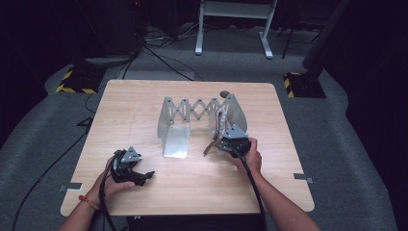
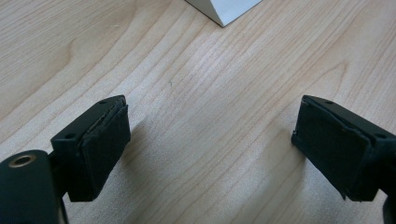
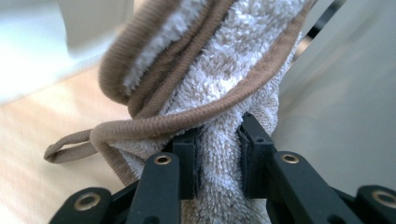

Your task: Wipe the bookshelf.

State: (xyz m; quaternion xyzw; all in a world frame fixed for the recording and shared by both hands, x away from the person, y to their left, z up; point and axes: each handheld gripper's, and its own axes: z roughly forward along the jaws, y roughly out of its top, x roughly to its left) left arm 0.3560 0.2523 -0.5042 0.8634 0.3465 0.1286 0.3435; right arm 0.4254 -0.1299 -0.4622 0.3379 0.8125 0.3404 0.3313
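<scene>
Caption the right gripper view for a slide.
Right gripper clamps a brown-edged white towel beside the metal rack.

Two forearms come in from the near edge, each hand holding a two-jaw gripper. The left hand point(image 1: 115, 185), a band around its wrist, holds the left gripper point(image 1: 144, 176) low at the near left, pointing right with its jaws spread wide apart and nothing between them. The right hand point(image 1: 250, 156) holds the right gripper point(image 1: 222, 144) farther off at the right, its pads point(image 3: 187, 163) squeezed narrowly together on what they grip.
</scene>
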